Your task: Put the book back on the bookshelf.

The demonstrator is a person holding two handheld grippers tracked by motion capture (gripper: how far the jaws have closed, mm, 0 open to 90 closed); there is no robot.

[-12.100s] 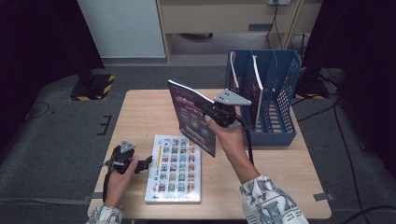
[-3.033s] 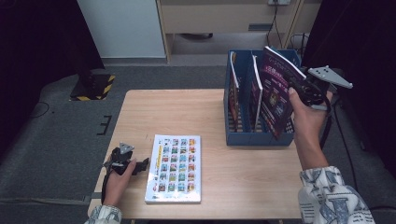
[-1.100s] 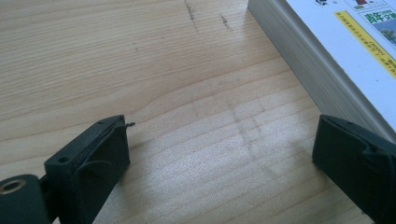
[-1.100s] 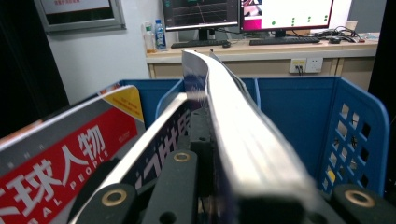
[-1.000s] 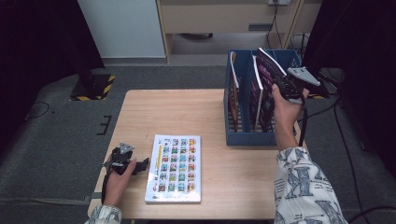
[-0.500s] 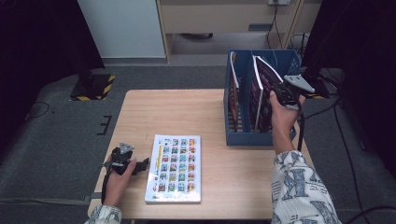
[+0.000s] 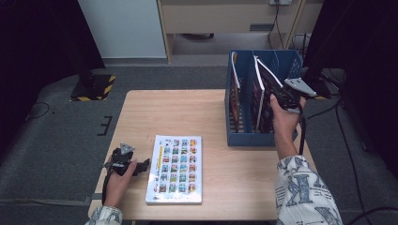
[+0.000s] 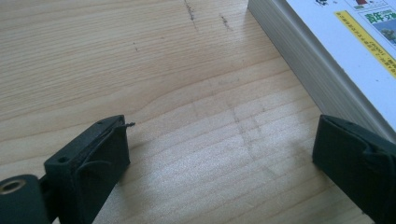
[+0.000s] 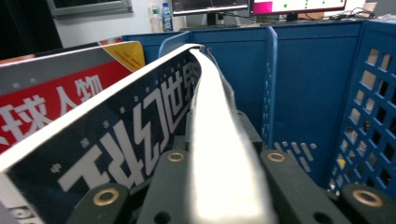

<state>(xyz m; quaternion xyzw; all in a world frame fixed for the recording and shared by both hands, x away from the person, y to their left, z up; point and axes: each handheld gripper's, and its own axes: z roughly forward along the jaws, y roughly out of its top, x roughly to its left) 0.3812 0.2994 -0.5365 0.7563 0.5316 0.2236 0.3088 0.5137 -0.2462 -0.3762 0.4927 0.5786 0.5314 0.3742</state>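
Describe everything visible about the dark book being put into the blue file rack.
The dark book is a thin softcover with a dark navy cover, large white characters and white page edges. It stands tilted on edge in a slot of the blue file rack, beside a red-covered book. The right gripper is clamped on its upper edge, with the pages between the jaws, which have just been opening slightly. Its lower part is hidden inside the rack.

High view looks down on the table (image 7: 197, 112); both tool cameras sit close.
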